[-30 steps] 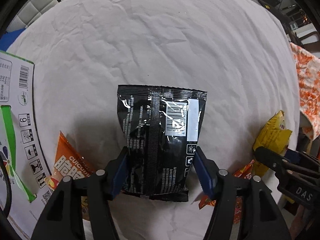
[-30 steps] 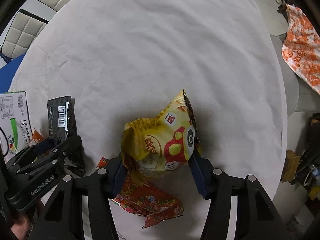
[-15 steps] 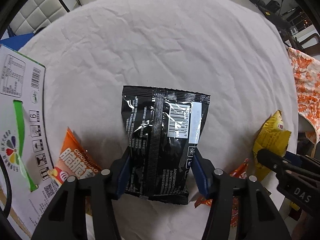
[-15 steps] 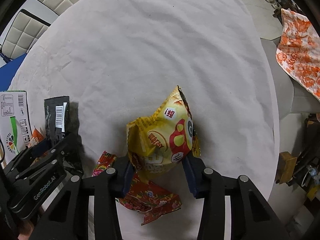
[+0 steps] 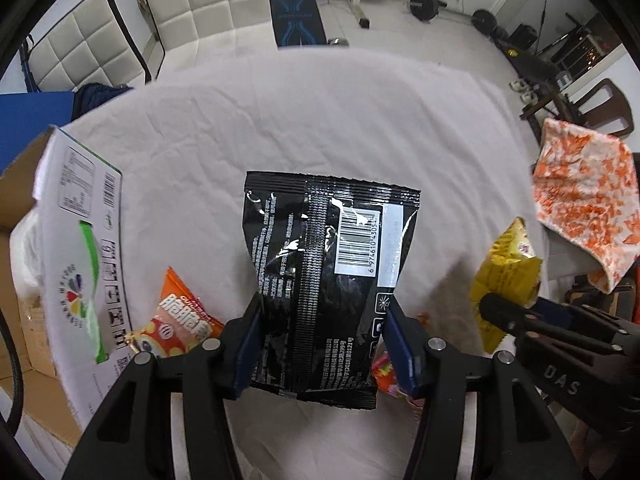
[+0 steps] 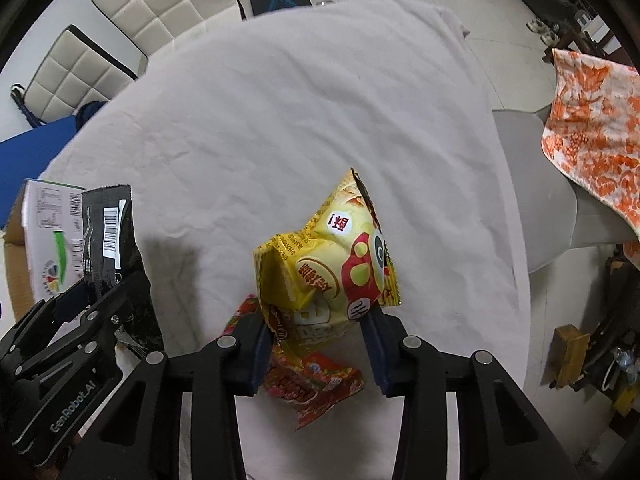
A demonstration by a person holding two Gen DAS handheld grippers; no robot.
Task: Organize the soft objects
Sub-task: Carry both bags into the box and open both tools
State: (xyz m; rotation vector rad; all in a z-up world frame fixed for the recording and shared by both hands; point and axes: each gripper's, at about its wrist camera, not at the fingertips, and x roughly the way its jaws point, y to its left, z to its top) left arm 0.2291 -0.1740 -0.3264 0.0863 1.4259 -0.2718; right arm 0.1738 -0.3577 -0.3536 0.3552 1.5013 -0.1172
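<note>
Black snack bag (image 5: 328, 288), barcode side toward the camera, is clenched at its lower half by the left gripper (image 5: 326, 344) and now hangs above the white-clothed table (image 5: 320, 120); a second ago it lay lower and closer to the cloth, so both views have risen and tilted to take in the room. Yellow snack bag (image 6: 332, 264), to the right of the black bag, is likewise pinched and lifted by the right gripper (image 6: 316, 344). Left on the cloth beside the black bag: an orange bag (image 5: 180, 320) and a red bag (image 6: 312, 380). The open cardboard box (image 5: 76, 240) stands further left of the black bag. Both pick-ups appear complete; transfer, probably to the box, remains.
</note>
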